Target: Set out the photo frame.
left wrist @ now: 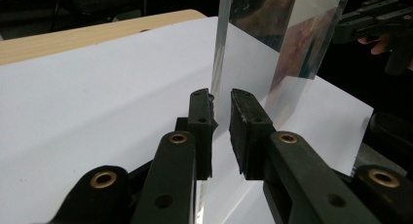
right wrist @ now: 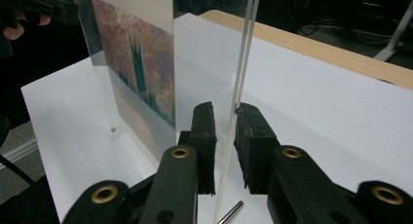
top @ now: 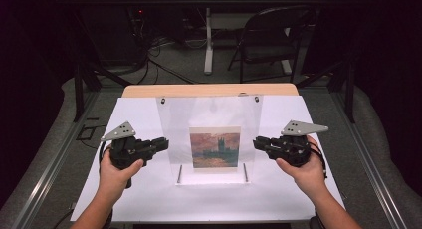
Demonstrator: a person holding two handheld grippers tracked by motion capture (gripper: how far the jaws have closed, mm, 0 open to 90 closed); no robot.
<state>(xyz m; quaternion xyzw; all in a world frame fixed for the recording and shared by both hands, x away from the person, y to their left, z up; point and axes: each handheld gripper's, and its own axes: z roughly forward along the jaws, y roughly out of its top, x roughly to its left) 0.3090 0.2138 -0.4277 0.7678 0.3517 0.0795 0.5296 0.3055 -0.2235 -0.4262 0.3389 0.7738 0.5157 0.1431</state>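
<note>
White paper (top: 134, 199) covers the wooden table (top: 209, 90); centred on it stands a clear acrylic frame (top: 209, 114) holding a sunset picture (top: 215, 147). Left gripper (left wrist: 220, 112) and right gripper (right wrist: 225, 121) straddle its opposite side edges, jaws narrowly apart. A metal pin (right wrist: 230, 213) lies below.

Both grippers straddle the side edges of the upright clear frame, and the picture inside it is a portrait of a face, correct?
Not quite. The left gripper and right gripper do straddle the clear frame edges, but the high view shows the picture is a sunset scene with dark towers, not a face.
</note>
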